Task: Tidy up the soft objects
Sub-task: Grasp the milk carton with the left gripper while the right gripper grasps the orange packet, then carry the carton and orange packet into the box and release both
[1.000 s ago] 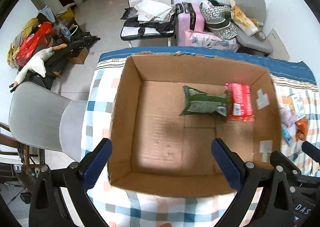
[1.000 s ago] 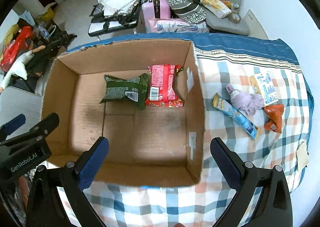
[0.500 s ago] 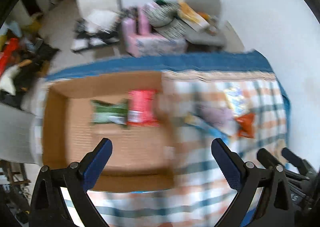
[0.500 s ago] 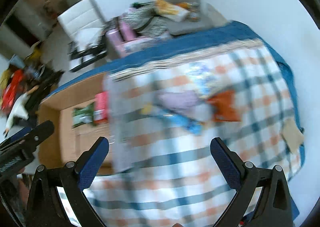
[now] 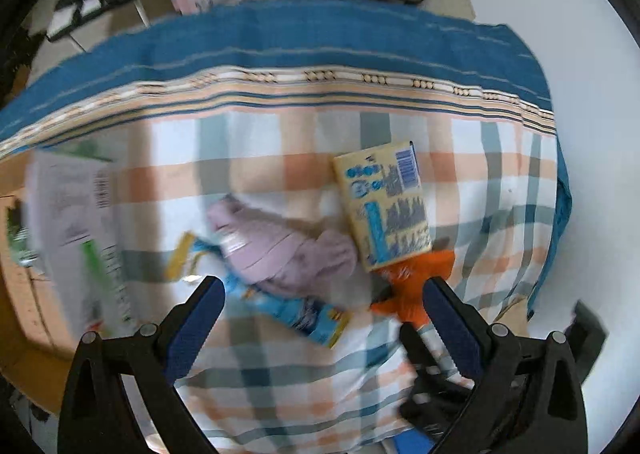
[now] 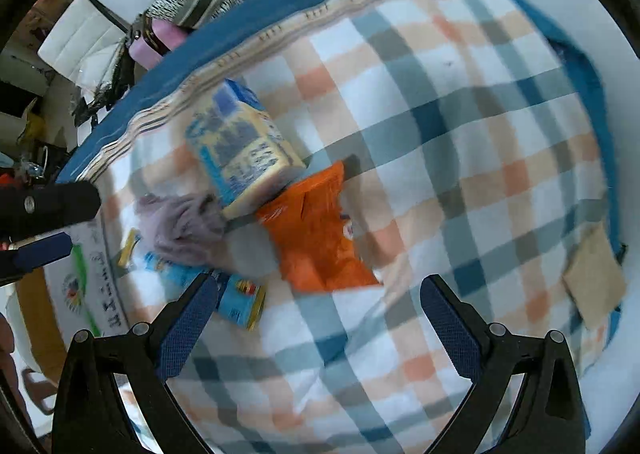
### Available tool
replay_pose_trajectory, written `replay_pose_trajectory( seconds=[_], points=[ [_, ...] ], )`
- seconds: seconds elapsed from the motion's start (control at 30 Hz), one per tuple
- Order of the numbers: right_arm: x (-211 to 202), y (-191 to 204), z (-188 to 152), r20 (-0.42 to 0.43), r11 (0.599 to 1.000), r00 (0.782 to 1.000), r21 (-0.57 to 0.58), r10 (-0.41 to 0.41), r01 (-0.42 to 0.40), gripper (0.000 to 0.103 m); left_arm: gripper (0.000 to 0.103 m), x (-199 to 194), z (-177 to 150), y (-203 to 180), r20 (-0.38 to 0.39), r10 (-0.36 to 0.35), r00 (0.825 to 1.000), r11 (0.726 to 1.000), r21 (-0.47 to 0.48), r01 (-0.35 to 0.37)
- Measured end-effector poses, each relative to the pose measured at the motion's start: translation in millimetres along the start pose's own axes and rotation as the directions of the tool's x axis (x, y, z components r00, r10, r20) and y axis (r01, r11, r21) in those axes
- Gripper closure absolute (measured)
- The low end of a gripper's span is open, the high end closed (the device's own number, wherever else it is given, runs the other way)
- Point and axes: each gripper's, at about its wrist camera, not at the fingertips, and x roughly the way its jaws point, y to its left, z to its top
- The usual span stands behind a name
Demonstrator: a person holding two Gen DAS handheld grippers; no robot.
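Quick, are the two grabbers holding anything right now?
Left hand-held gripper: open, holding nothing.
Right hand-held gripper: open, holding nothing.

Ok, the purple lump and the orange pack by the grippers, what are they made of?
Purple lump: looks like soft knit or fleece fabric, matte, bunched in folds. Orange pack: probably thin plastic film, slightly glossy, creased with a crimped edge. Motion blur leaves both uncertain.
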Motion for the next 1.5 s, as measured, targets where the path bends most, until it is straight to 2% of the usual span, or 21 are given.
replay_pose_trajectory(
  seconds=[0.13,0.2,0.27,0.43,0.5,0.53,0.6,0.67,0.8,1.0,1.23,1.37,1.5],
  points=[
    [30.4,-4.7,10.7,-0.046,1.0,0.999,0.018,0.021,-0.02,0.007,0.002,28.1,25.2,-10.1,-0.069,-0.032,0.997,0.999,-0.044,0.029],
    [41.3,-6.6,13.2,-0.06,0.999,0.998,0.024,0.023,-0.022,0.019,0.002,44.0,34.8,-17.0,-0.112,-0.068,0.991,0.996,-0.068,0.061],
    [51.6,-8.8,14.3,-0.076,0.999,0.997,0.036,0.034,-0.032,0.025,0.002,59.3,41.2,-24.0,-0.154,-0.078,0.985,0.995,-0.075,0.068],
    [63.6,-13.2,14.5,-0.086,0.998,0.996,0.056,0.034,-0.03,0.041,0.002,90.2,50.4,-35.0,-0.202,-0.019,0.979,0.998,-0.066,0.005],
    [68.2,-12.9,13.1,-0.097,0.998,0.995,0.059,0.032,-0.026,0.044,0.011,97.5,51.6,-36.7,-0.209,-0.005,0.978,0.998,-0.062,-0.008],
    [69.3,-12.9,12.7,-0.1,0.998,0.994,0.06,0.033,-0.027,0.044,0.02,99.7,52.0,-37.1,-0.212,-0.002,0.977,0.998,-0.06,-0.01],
    [71.1,-12.5,10.7,-0.102,0.998,0.994,0.059,0.032,-0.027,0.045,0.026,102.8,52.0,-37.6,-0.216,-0.006,0.976,0.998,-0.058,-0.006],
    [73.4,-12.8,7.7,-0.106,0.998,0.994,0.061,0.031,-0.025,0.046,0.038,104.3,50.8,-40.4,-0.215,-0.006,0.977,0.999,-0.05,-0.005],
    [79.3,-12.5,7.2,-0.111,0.998,0.993,0.066,0.03,-0.023,0.05,0.039,106.0,48.6,-45.2,-0.201,0.012,0.979,0.999,-0.029,-0.018],
    [82.1,-9.8,9.5,-0.117,0.998,0.993,0.067,0.024,-0.016,0.056,0.04,91.0,42.0,-52.3,-0.139,0.034,0.99,0.999,0.015,-0.032],
    [48.7,-13.5,7.4,-0.06,0.999,0.998,0.052,0.007,-0.004,0.059,0.04,34.9,15.4,-60.5,0.018,0.037,0.999,0.995,0.096,-0.039],
    [14.7,-2.9,-2.4,-0.006,1.0,1.0,0.02,0.01,-0.01,0.059,0.04,-14.7,-16.2,-49.0,0.147,0.044,0.988,0.986,0.15,-0.066],
    [-25.5,23.2,-18.8,0.042,0.999,0.999,-0.03,0.031,-0.03,0.059,0.04,-63.8,-48.7,-10.6,0.241,0.021,0.97,0.986,0.153,-0.06]
  ],
)
